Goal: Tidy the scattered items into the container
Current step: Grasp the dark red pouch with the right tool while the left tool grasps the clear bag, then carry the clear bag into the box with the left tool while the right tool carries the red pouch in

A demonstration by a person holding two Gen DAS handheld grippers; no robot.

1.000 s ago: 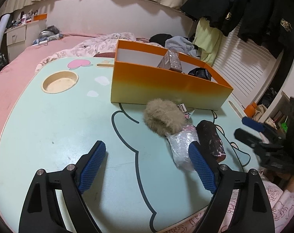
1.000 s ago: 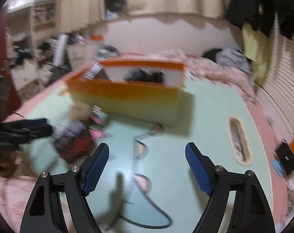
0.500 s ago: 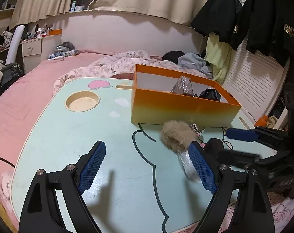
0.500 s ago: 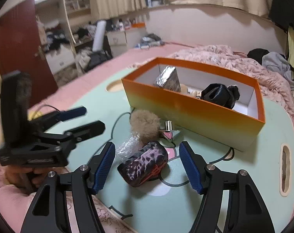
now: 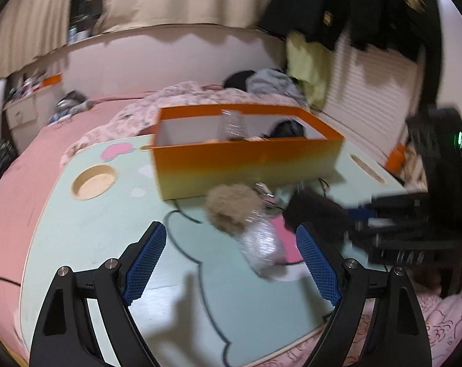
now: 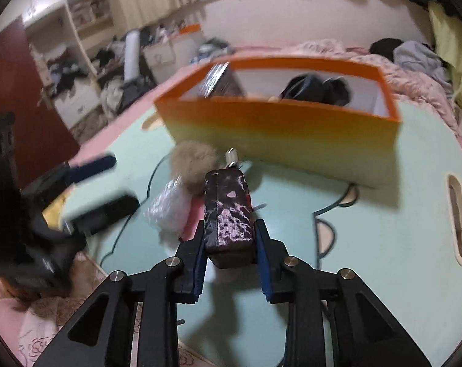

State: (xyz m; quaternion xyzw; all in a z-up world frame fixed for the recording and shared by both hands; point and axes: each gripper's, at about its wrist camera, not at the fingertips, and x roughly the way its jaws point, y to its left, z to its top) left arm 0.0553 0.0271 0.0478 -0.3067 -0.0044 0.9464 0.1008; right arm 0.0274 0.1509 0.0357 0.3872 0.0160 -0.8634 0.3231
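Observation:
An orange box (image 5: pixel 246 165) stands on the pale green table (image 5: pixel 93 229) and holds a silvery packet (image 5: pixel 232 125) and a black item (image 5: pixel 287 128). In front of it lie a tan fluffy ball (image 5: pixel 228 208) and a clear plastic bag (image 5: pixel 261 244). My right gripper (image 6: pixel 231 238) is shut on a dark pink-mottled pouch (image 6: pixel 228 214), held just above the table; the box (image 6: pixel 280 122), fluffy ball (image 6: pixel 194 162) and bag (image 6: pixel 170 208) lie ahead. My left gripper (image 5: pixel 231 260) is open and empty, above the table before the bag. The right gripper (image 5: pixel 383 217) shows at its right.
A round cup recess (image 5: pixel 93 180) is in the table's left part and a slot (image 6: pixel 458 214) at its right edge. A small clip-like item (image 6: pixel 231 156) lies by the box. Pink bedding (image 5: pixel 17 183) surrounds the table. Clothes hang at the back right.
My right gripper has closed on the dark mottled pouch and lifted it slightly. My left gripper has shifted a little and stays open.

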